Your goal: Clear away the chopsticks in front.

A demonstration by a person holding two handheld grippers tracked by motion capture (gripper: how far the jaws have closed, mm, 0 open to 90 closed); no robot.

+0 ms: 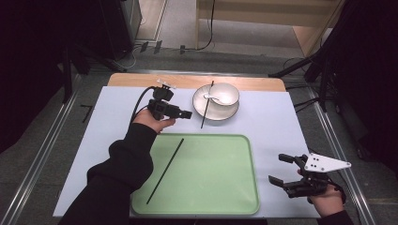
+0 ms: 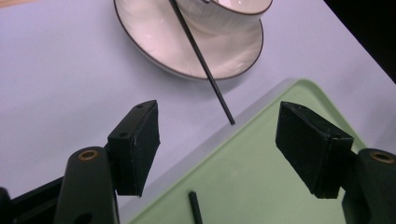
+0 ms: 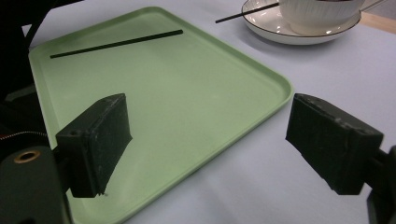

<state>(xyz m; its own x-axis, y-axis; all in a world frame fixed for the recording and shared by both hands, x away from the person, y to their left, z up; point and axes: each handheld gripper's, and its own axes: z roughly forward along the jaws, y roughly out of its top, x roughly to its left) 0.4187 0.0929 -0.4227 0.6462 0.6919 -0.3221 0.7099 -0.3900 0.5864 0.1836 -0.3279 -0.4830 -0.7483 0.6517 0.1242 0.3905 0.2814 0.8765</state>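
Both hand-held grippers, left and right, gape empty; bowl seemingly cropped.

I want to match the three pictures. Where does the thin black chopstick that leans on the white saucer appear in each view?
High view: the leaning black chopstick is above centre, crossing the round white saucer.
Left gripper view: top centre, running down to a tip near the tray's edge.
Right gripper view: top right, only its end.
Shared landmark: the flat green plastic tray.
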